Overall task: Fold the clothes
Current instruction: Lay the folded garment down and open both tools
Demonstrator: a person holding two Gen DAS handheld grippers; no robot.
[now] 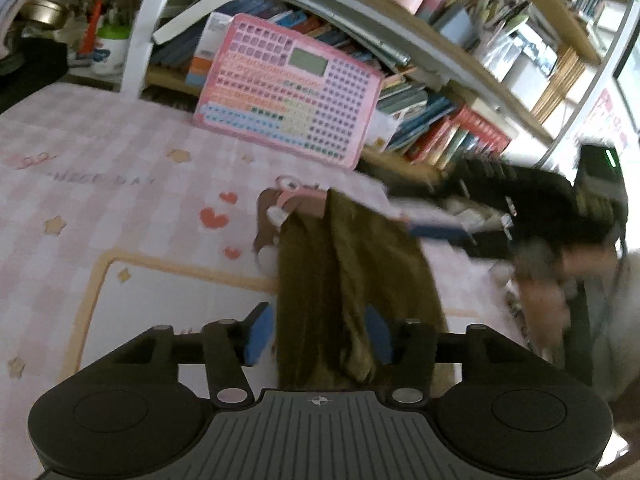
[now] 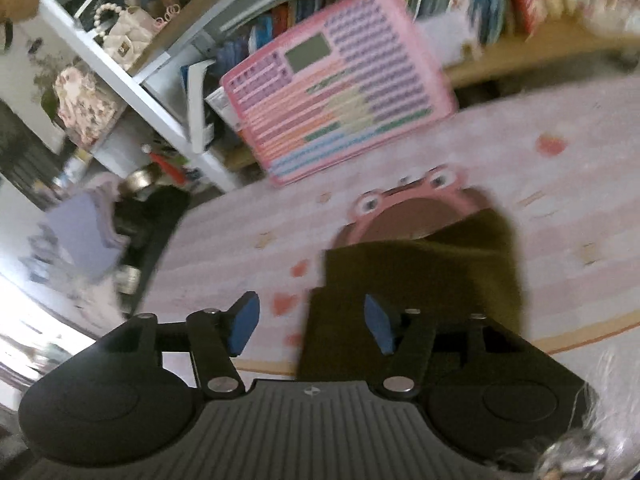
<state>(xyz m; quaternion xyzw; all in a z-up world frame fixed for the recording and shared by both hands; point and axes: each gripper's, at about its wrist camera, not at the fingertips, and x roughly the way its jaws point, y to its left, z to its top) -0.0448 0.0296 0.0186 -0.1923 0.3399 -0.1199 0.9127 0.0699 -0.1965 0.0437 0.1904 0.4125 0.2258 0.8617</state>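
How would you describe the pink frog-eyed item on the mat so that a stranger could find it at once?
Start at the bookshelf and the big pink keyboard-style toy board leaning against it. On the pink checked mat just in front lies the olive-green garment. Peeking from under its far edge is the frog-eyed item: pink-rimmed, brownish in the middle, the only thing with two round white eyes.

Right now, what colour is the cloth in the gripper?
Olive green cloth, clearest in the left wrist view.

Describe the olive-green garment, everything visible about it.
The olive-green garment is soft, creased, matte fabric, bunched into long vertical folds. In the left wrist view it runs between the left gripper's blue pads, though contact is unclear. Its far end overlaps a pink frog-eyed item on the pink checked mat.
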